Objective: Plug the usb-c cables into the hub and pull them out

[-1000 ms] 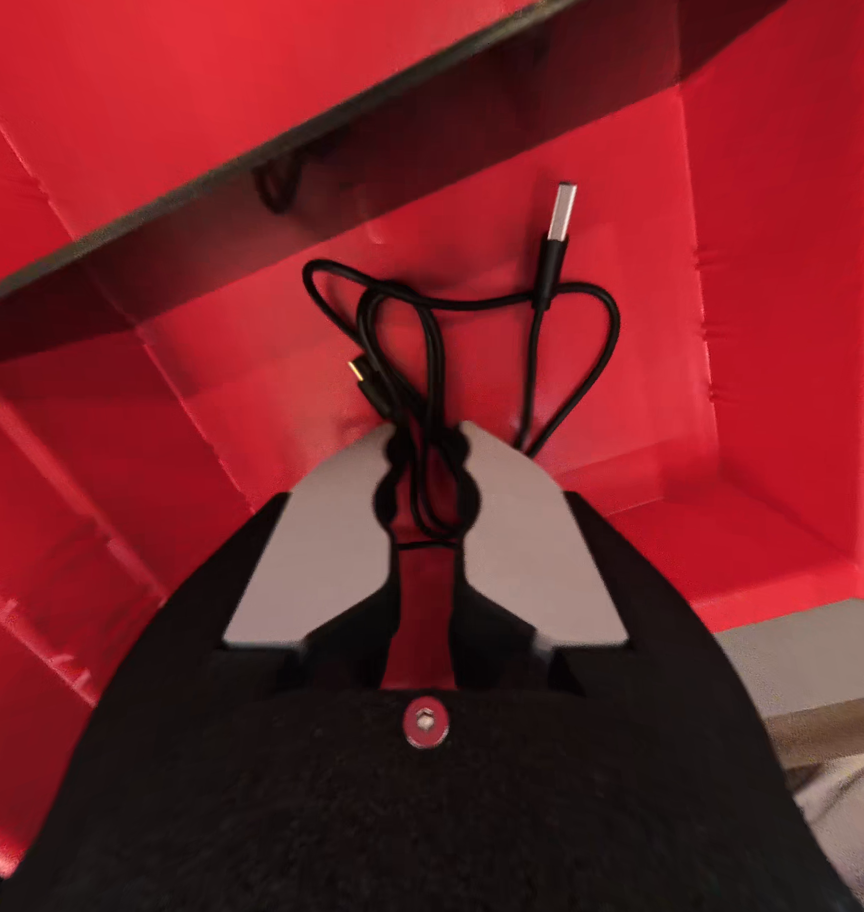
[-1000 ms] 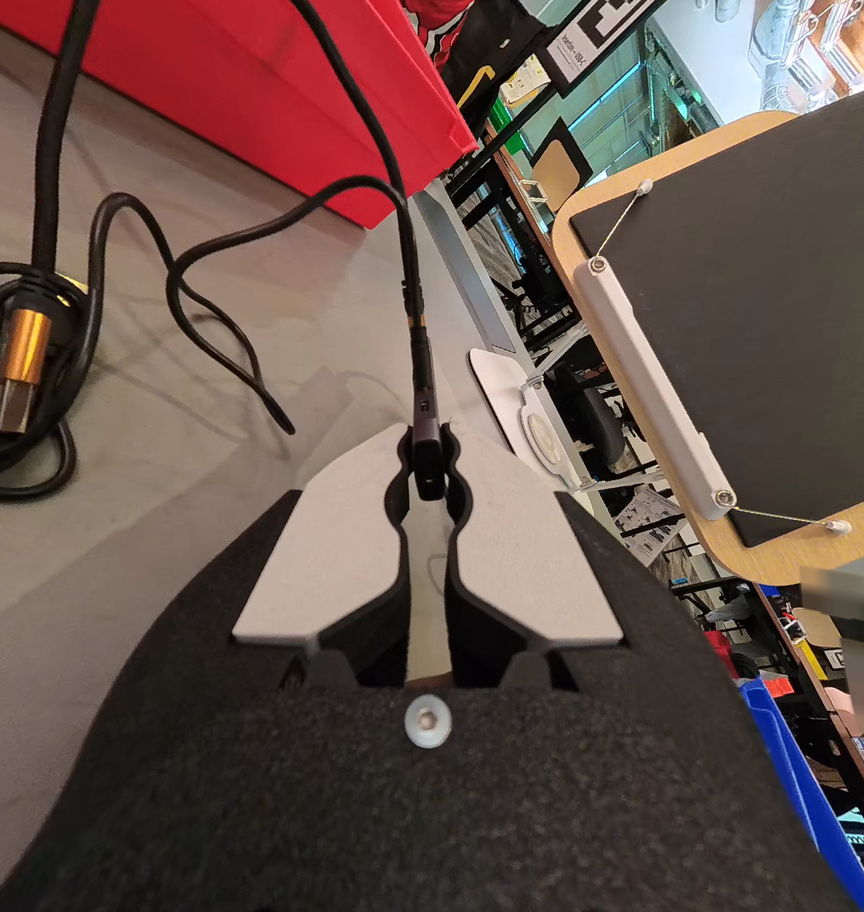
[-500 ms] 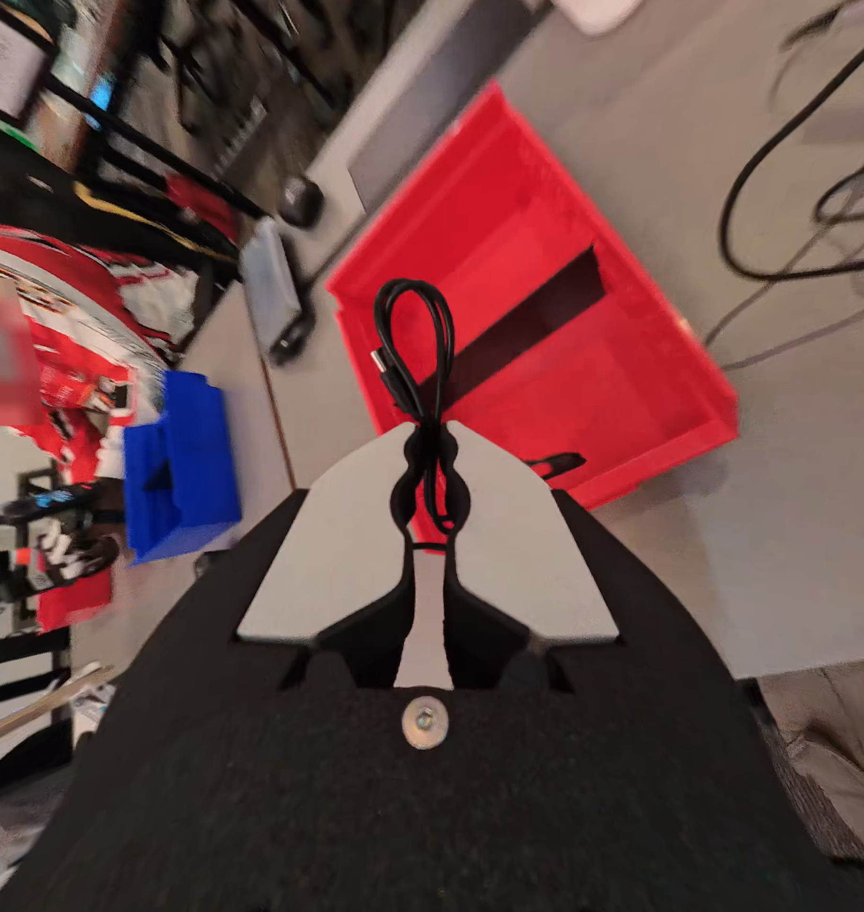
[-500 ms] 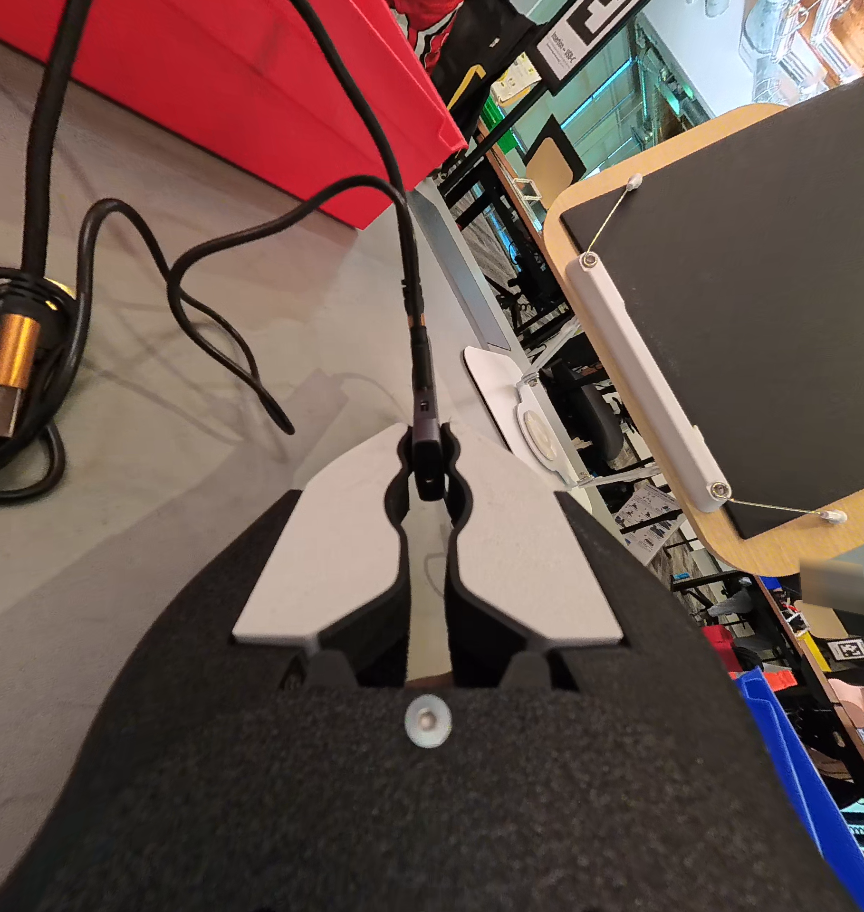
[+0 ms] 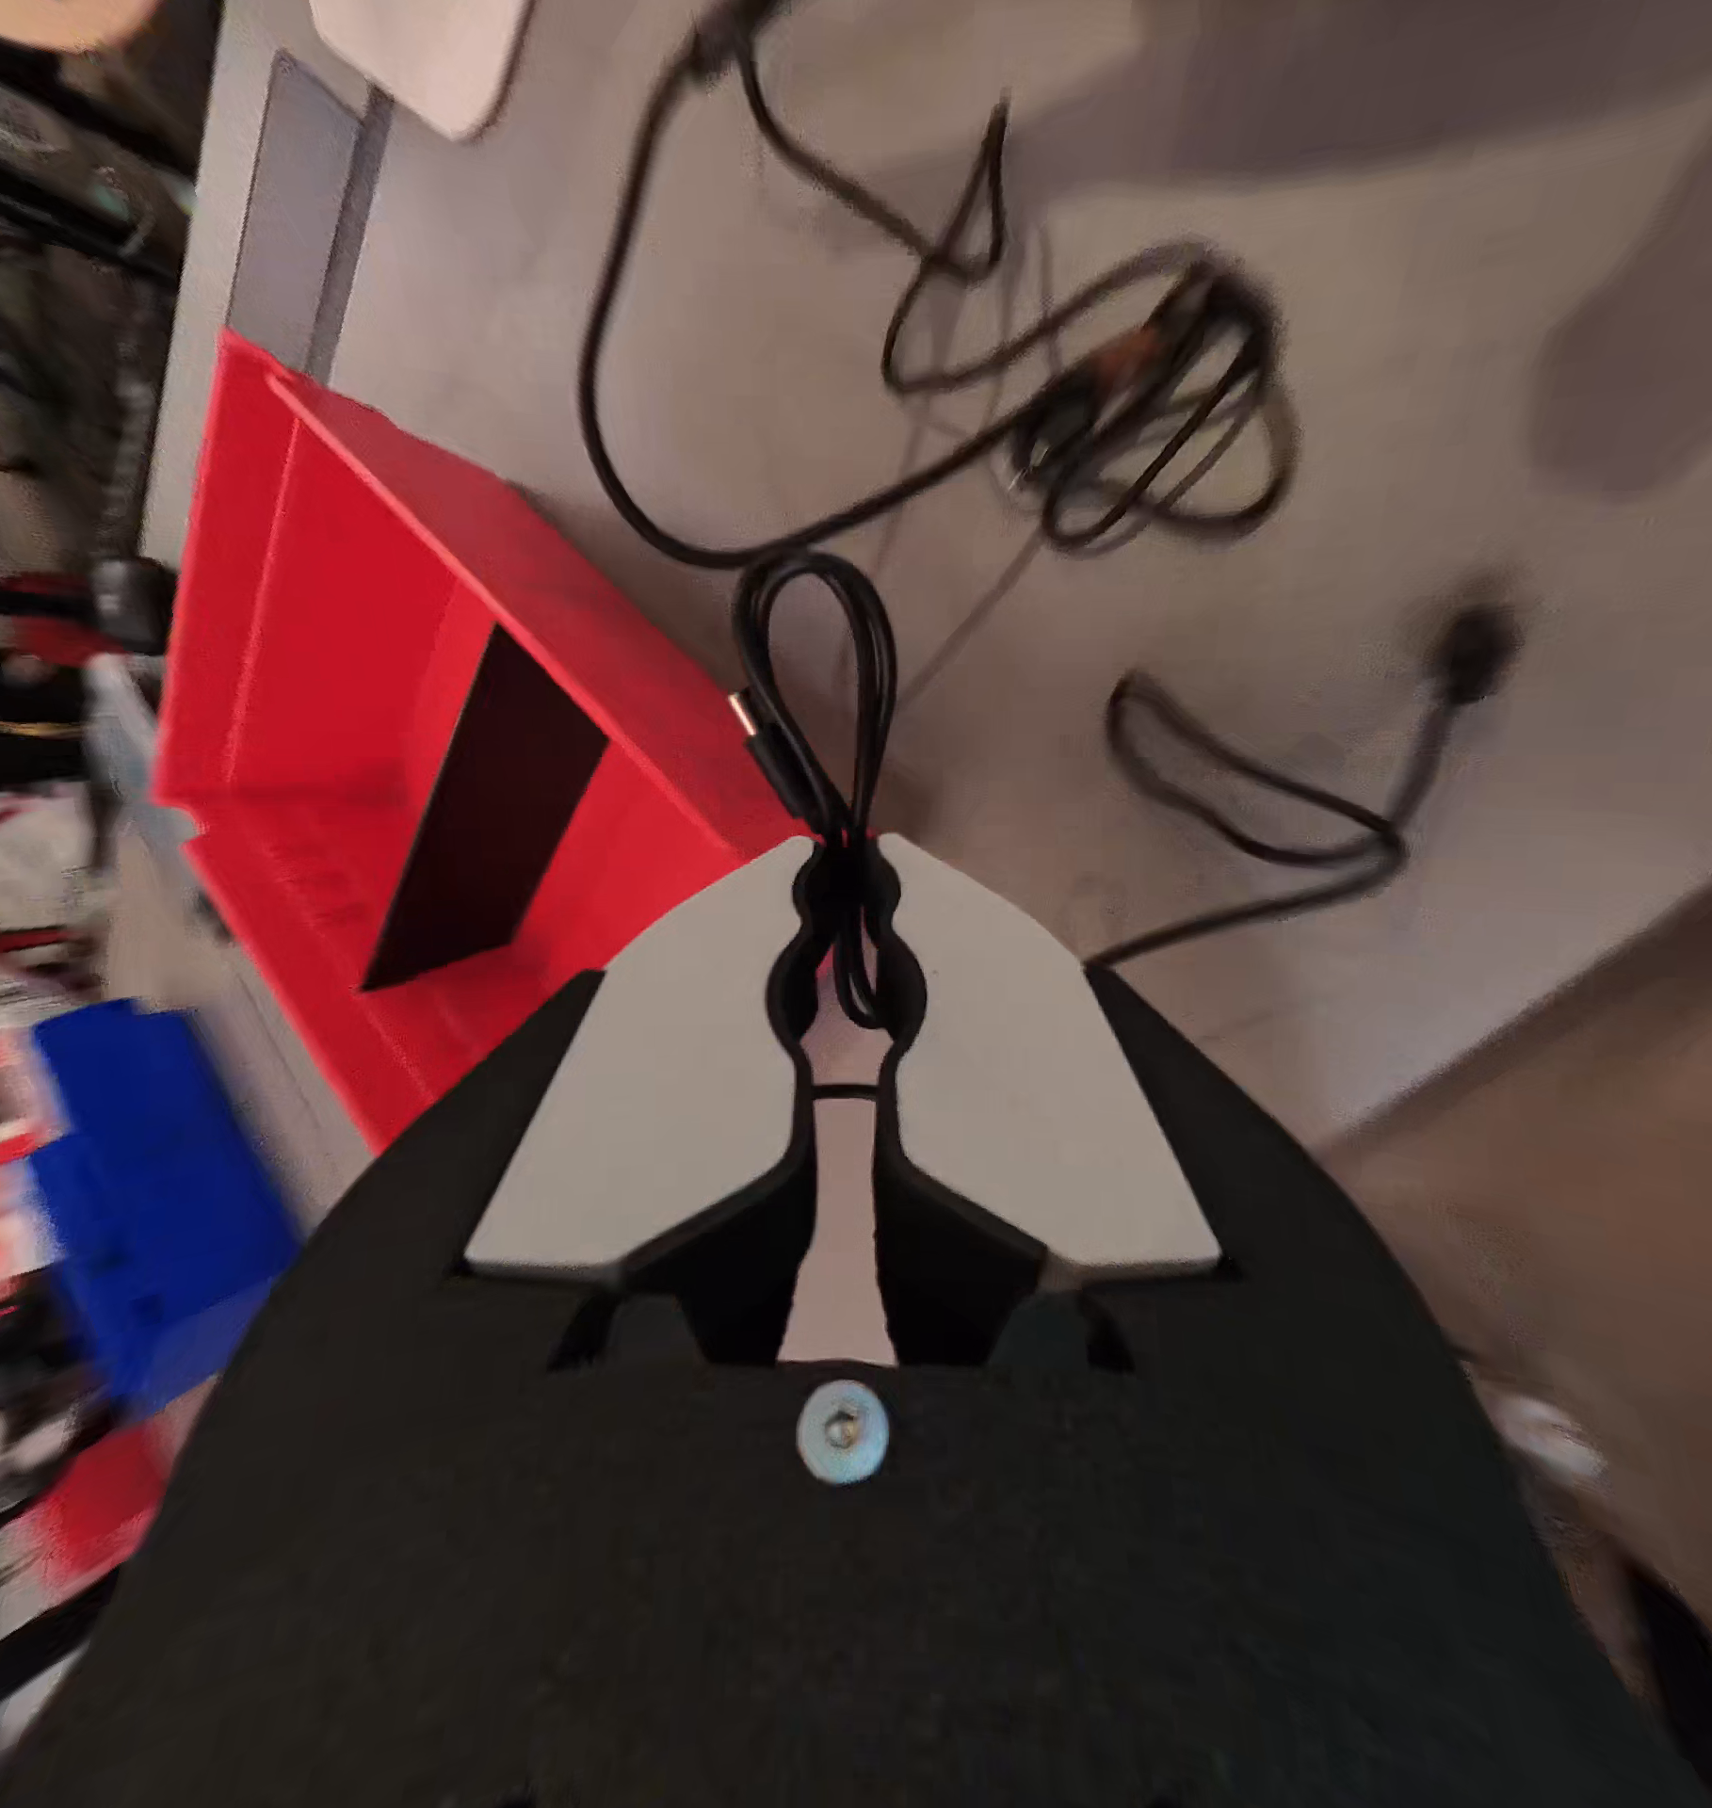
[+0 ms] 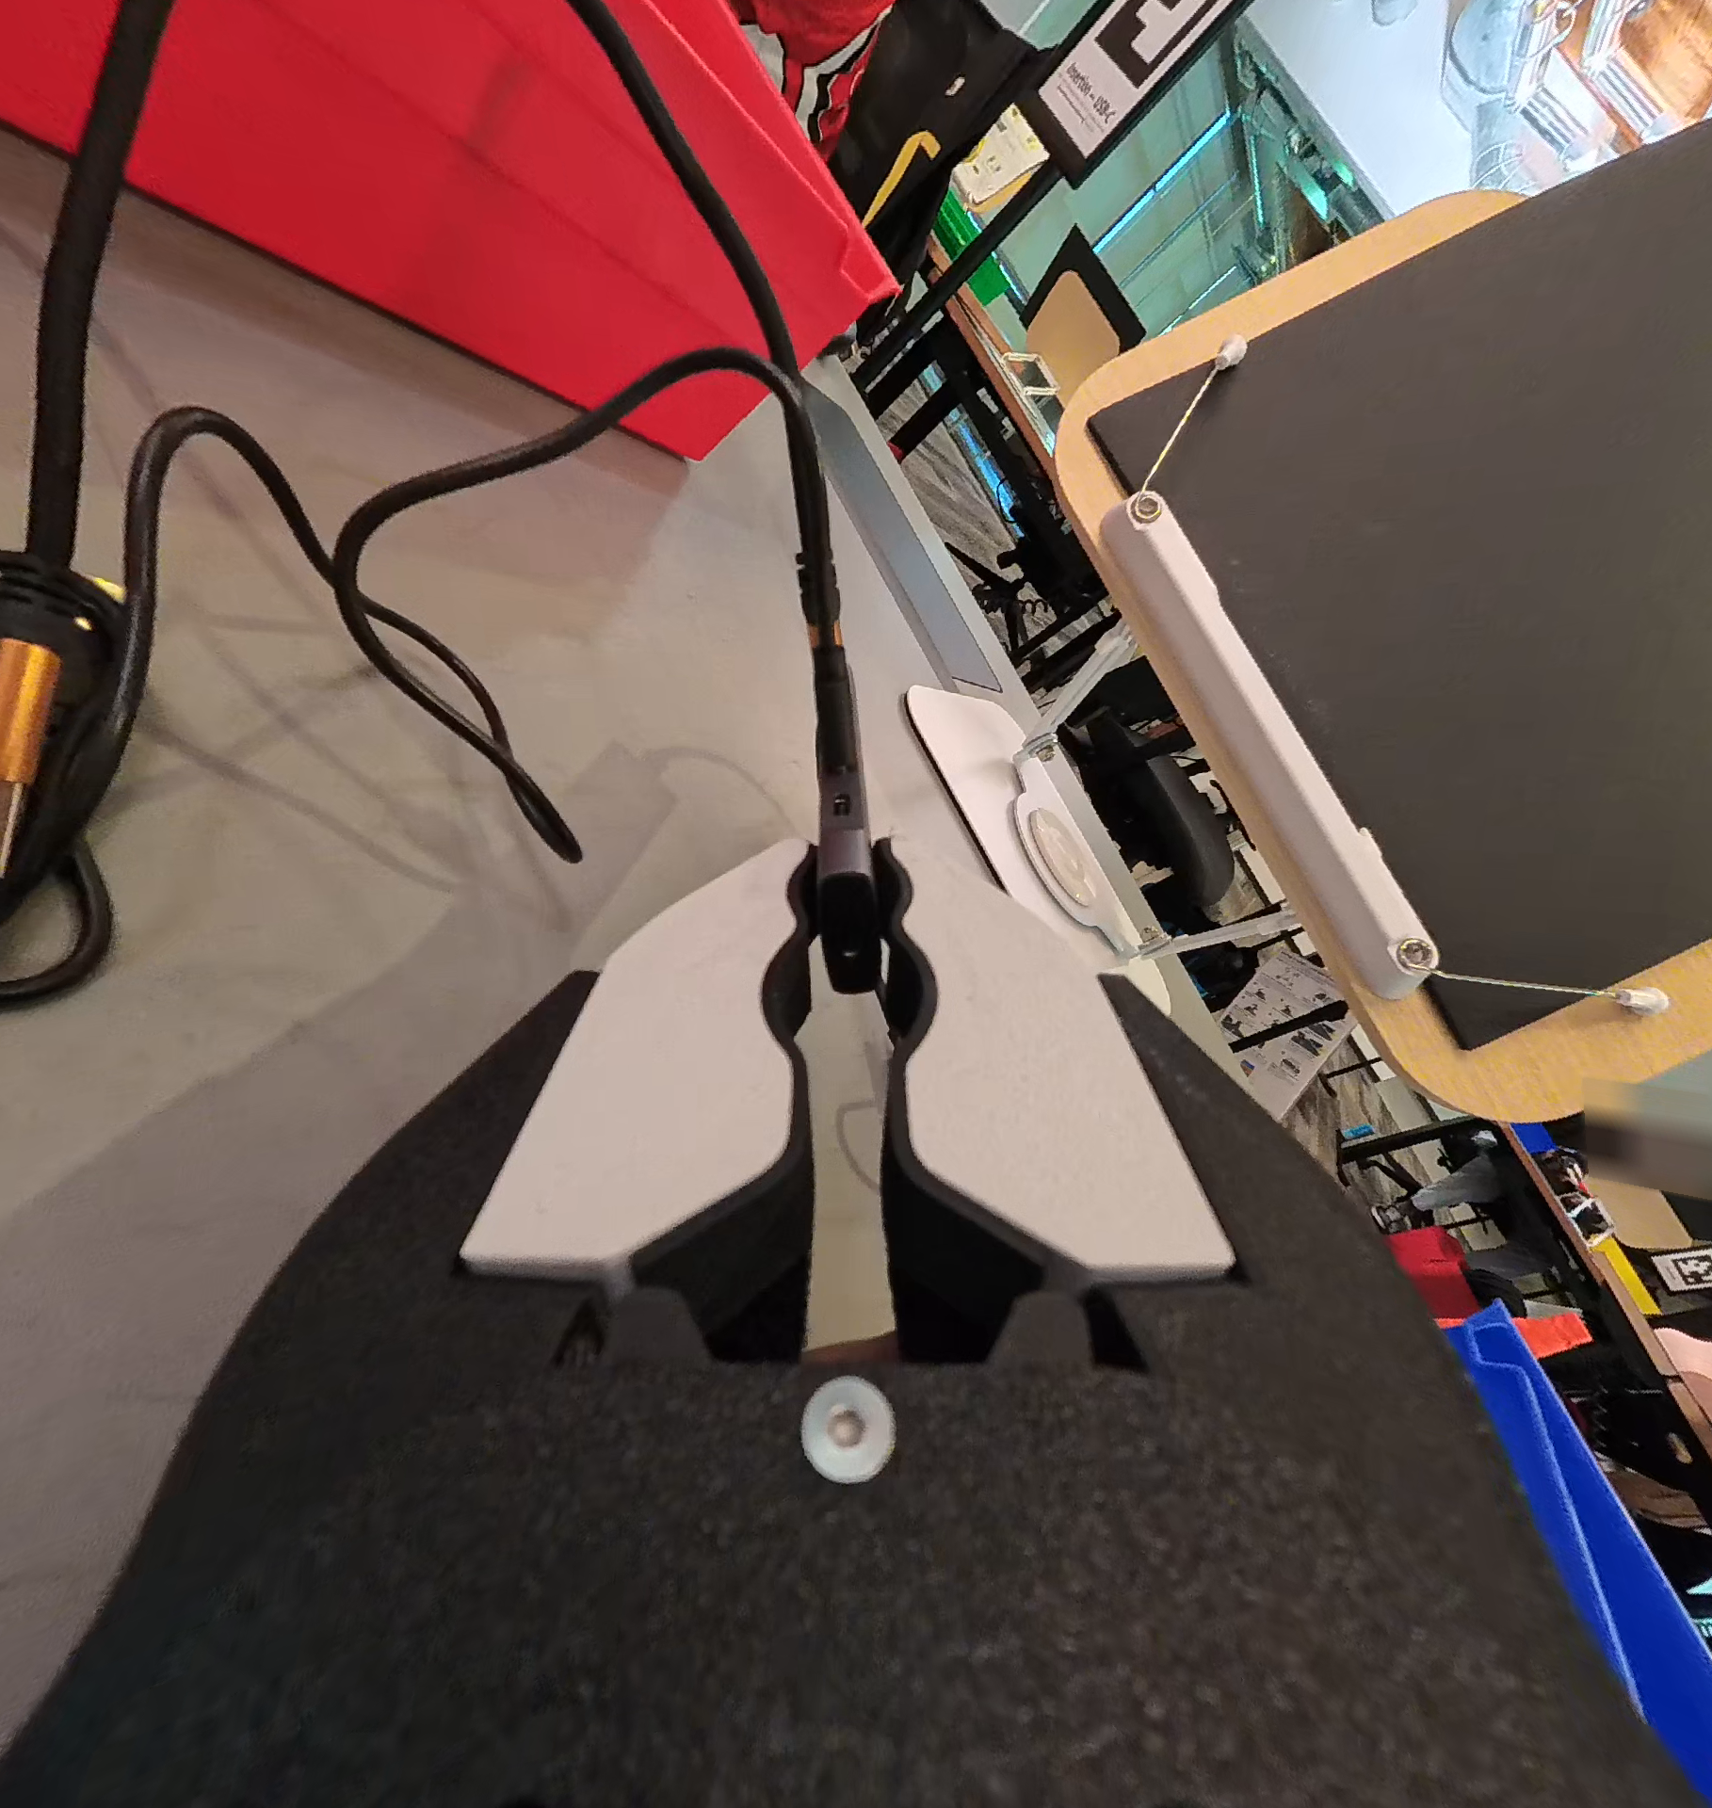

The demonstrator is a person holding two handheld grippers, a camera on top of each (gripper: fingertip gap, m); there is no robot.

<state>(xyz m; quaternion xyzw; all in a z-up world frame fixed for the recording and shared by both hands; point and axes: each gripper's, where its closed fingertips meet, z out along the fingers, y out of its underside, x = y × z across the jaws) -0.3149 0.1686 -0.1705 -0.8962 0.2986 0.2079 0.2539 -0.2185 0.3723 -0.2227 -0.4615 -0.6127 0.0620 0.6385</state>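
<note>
Loosely bunched, the thin black USB-C cable (image 5: 823, 724) hangs clamped in the left tool (image 5: 844, 861) at frame centre, its plug free and liable to slip. The right tool (image 6: 847, 871) pinches another cable's dark connector (image 6: 847, 910); tangled cables (image 5: 1146, 401) on the desk (image 5: 1420, 245) could snag either.

Left wrist view is showing heavy motion blur across the grey tabletop (image 5: 1175, 783); edges are bending under wide-angle distortion. Right wrist view is staying sharp, evenly lit, with soft shadows.
</note>
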